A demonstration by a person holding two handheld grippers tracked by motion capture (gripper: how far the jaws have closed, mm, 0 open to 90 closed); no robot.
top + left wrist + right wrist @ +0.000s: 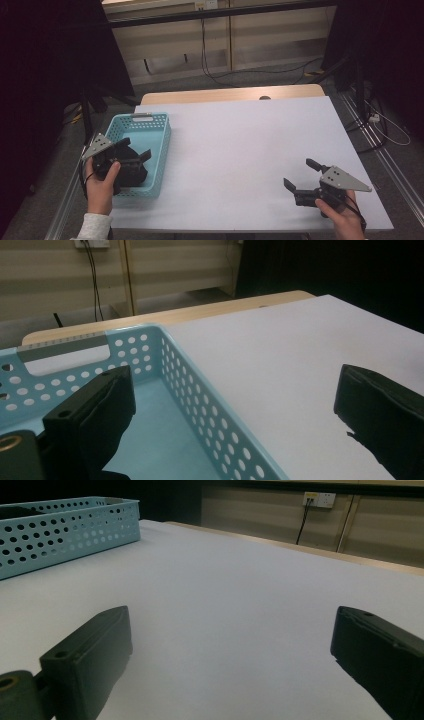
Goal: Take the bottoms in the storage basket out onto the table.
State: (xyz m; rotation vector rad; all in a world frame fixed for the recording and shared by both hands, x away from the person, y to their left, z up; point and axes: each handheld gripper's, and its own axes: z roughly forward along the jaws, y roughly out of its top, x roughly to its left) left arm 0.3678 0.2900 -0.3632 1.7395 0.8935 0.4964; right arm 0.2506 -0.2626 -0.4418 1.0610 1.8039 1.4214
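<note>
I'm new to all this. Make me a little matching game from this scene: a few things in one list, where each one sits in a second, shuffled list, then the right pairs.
Things:
1. left gripper
2. right gripper
3. blue basket
4. wall socket

Places:
A. over the bare white table, near its front right corner
B. on the back wall, a cable hanging from it
C. astride the basket's right wall, one of its fingers inside
D. at the table's left edge

Pairs: 1-C, 2-A, 3-D, 4-B

Black grippers (pixel 134 149), grey plates (pixel 345 179), white sleeve (pixel 93 227)
</note>
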